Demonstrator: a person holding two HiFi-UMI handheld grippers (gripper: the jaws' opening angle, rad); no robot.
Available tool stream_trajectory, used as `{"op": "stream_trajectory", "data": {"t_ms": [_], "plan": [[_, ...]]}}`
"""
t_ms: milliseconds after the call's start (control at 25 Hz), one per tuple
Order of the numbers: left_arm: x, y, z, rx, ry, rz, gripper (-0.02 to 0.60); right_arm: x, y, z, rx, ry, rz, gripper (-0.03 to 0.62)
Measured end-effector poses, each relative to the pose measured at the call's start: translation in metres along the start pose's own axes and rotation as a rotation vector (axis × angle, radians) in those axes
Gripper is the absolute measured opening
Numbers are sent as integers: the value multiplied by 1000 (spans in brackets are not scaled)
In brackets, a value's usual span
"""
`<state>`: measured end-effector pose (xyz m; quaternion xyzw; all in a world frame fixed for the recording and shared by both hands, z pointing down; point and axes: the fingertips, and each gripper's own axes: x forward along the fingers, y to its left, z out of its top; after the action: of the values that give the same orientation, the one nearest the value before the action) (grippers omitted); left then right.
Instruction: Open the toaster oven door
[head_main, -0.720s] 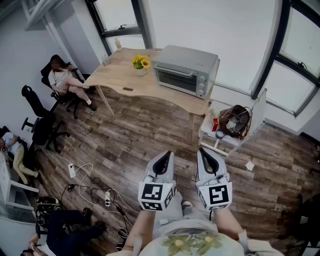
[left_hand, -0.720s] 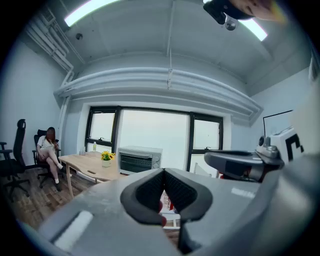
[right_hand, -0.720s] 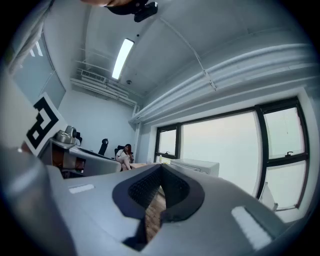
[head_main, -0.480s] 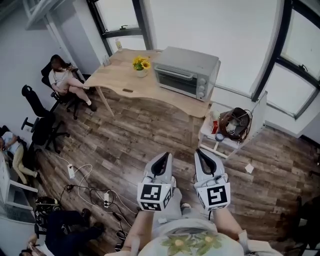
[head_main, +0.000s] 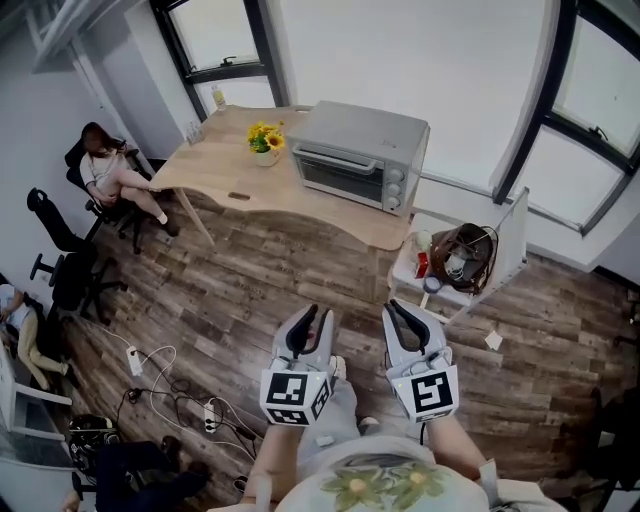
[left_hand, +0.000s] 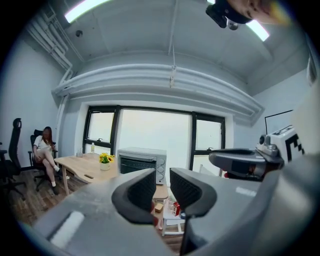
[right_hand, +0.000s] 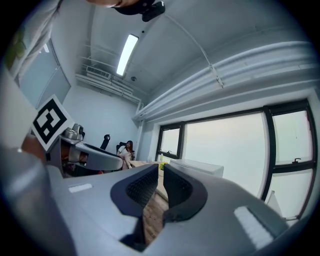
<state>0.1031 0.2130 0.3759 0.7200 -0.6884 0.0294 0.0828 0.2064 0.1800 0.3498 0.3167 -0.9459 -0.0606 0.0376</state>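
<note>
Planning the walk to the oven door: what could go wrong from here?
The toaster oven stands across the room. Loose cables and a power strip lie on the floor to the left: a trip hazard if the path drifts there. A white stand with a bag crowds the table's right end. The flower vase sits close beside the oven; a wide swing could knock it.

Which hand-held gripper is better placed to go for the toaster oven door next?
Left, marginally. Both are far from the toaster oven. The left hand-held gripper has jaws wider apart and the door roughly straight ahead in its view; the right hand-held gripper is nearly closed.
</note>
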Motion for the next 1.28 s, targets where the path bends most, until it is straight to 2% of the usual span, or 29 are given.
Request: {"op": "stream_trajectory", "data": {"t_ms": [200,360,520,960,1160,1280], "plan": [[38,28,9,25,-15,-25,133,40,-19,-1,25,8,-4,84],[73,59,22,26,-37,-36,150,78,-39,2,115,-2,-7,106],[108,93,27,17,-12,-51,174,115,-56,2,157,15,-31,121],[185,195,34,8,62,-31,175,207,-83,-16,179,88,-97,152],[211,229,37,8,81,-63,175,232,-91,-22,191,106,-141,165],[225,241,46,10,66,-72,175,242,-97,-25,196,115,-156,173]]}}
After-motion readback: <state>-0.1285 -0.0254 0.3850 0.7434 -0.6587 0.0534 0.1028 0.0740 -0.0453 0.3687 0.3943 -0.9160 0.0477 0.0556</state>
